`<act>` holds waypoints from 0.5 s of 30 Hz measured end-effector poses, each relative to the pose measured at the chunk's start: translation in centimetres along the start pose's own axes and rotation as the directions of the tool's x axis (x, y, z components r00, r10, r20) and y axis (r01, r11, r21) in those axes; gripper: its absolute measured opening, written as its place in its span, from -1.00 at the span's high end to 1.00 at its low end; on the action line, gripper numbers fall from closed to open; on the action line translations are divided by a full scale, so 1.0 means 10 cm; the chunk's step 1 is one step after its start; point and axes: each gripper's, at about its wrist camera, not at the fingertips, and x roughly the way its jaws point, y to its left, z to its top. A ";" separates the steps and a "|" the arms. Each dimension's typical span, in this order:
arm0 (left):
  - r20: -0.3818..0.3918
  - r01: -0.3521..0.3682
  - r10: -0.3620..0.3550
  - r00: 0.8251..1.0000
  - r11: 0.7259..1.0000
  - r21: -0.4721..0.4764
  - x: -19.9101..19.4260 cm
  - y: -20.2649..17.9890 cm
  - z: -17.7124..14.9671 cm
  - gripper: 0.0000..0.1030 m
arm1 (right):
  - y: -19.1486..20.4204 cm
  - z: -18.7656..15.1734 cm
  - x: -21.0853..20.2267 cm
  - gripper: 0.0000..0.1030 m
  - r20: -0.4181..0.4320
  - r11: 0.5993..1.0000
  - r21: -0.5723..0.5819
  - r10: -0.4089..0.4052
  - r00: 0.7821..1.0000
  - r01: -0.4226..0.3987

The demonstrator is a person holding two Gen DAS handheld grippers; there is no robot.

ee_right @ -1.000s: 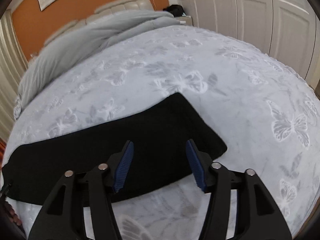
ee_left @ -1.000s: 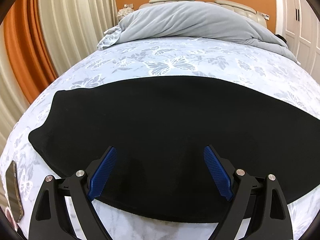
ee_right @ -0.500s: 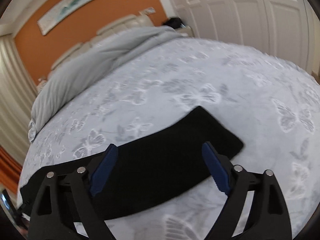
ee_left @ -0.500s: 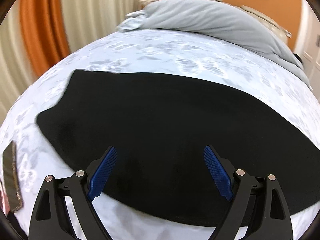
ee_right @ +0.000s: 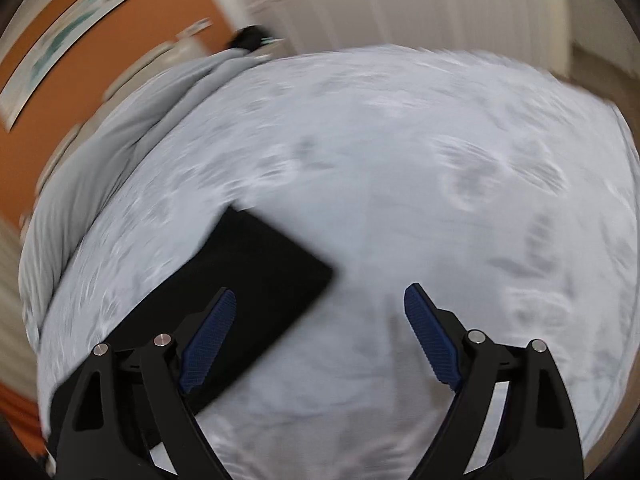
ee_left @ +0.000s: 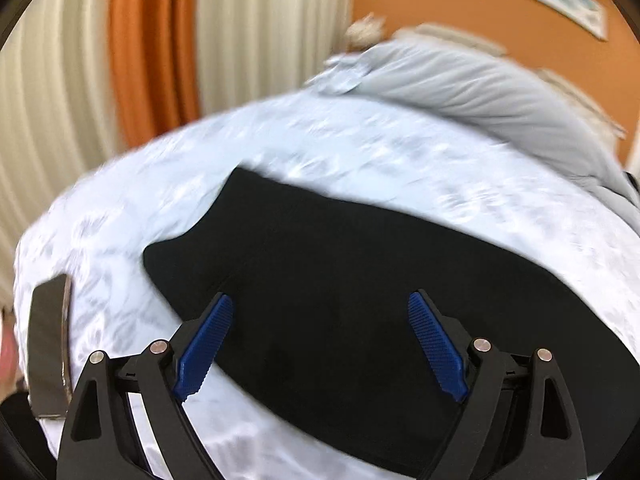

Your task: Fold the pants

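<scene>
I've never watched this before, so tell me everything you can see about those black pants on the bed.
The pants are plain black, matte, soft-looking cloth, lying flat on the pale patterned bedsheet as one long band, apparently already folded lengthwise. One end is square-cornered; the other is wider and notched. Nothing grips them; only the sheet touches them.

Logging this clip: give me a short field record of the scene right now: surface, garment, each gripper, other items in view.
surface: bed with a pale butterfly-print cover
garment: black pants, lying flat as a long strip on the cover; one narrow end shows in the right wrist view
left gripper: open, above the pants, nothing between the pads
right gripper: open, empty, mostly over bare cover beside the pants' end
other items: grey duvet bunched at the headboard end; dark flat object at the bed's edge, too blurred to identify
image quality: both views motion-blurred
</scene>
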 end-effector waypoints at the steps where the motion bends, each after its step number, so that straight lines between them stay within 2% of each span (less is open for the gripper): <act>1: 0.001 0.030 -0.030 1.000 0.999 0.019 -0.03 -0.09 -0.03 -0.70 | -0.05 0.01 0.00 -0.63 -0.004 0.999 0.020 0.037 0.999 -0.037; 3: -0.025 0.073 -0.072 0.997 0.997 0.038 -0.03 -0.19 -0.08 -0.70 | 0.00 0.00 -0.02 -0.63 0.002 0.997 -0.023 0.079 0.997 -0.079; 6: -0.087 0.119 -0.114 0.990 0.992 0.051 0.07 -0.30 -0.14 -0.70 | 0.24 -0.05 0.06 -0.61 -0.014 0.987 -0.149 0.063 0.998 -0.064; 8: -0.124 0.145 -0.138 0.983 0.988 0.052 0.12 -0.36 -0.19 -0.70 | 0.32 -0.07 0.20 -0.54 -0.051 0.985 -0.158 0.055 0.997 -0.062; 11: -0.122 0.159 -0.150 0.981 0.985 0.073 0.13 -0.45 -0.23 -0.70 | 0.41 -0.13 0.39 -0.46 -0.110 0.981 -0.184 0.050 0.993 -0.069; 12: -0.119 0.162 -0.151 0.981 0.983 0.082 0.13 -0.48 -0.25 -0.70 | 0.48 -0.16 0.45 -0.09 -0.117 0.974 -0.219 0.030 0.993 -0.055; 13: -0.112 0.159 -0.148 0.983 0.982 0.100 0.12 -0.52 -0.26 -0.70 | 0.54 -0.17 0.48 0.14 -0.103 0.967 -0.256 -0.009 0.995 -0.018; 14: -0.108 0.157 -0.145 0.984 0.982 0.109 0.12 -0.53 -0.26 -0.70 | 0.58 -0.18 0.46 0.31 -0.076 0.961 -0.277 -0.024 0.997 0.002; 15: -0.104 0.155 -0.143 0.984 0.980 0.121 0.11 -0.55 -0.26 -0.70 | 0.61 -0.15 0.44 0.37 -0.049 0.960 -0.281 -0.025 0.999 0.010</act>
